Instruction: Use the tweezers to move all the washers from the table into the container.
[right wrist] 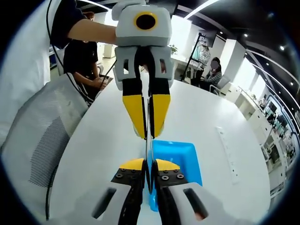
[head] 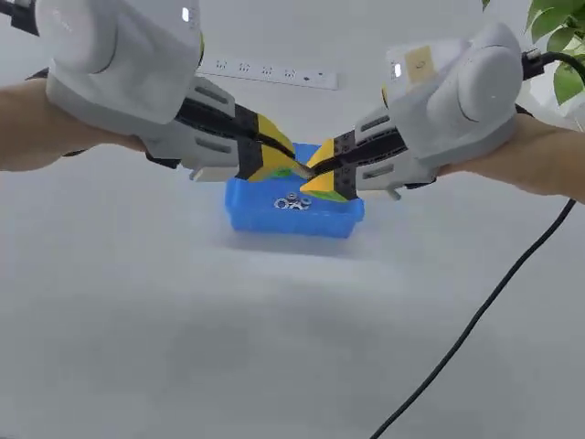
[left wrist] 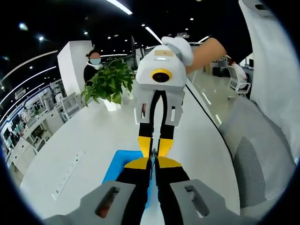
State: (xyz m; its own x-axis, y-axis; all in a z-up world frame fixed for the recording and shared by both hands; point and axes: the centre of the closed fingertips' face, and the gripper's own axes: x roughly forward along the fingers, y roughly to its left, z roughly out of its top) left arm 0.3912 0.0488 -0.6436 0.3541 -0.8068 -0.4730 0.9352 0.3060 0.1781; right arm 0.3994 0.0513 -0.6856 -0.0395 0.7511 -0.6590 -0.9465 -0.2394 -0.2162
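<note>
Washers (head: pixel 292 202) lie in a little pile inside the blue box (head: pixel 274 222), past the bare front of the tabletop (head: pixel 183 347). Just above the box, the left tool (head: pixel 289 165) and the right tool (head: pixel 315 170) meet tip to tip. Both are pinched narrow on the thin tweezers (right wrist: pixel 149 152), one at each end. I think the tweezers are being passed from one tool to the other. Next, one tool must let go gently while the other holds tight. Farther back are a power strip (head: pixel 270 71) and a plant (head: pixel 553 37).
</note>
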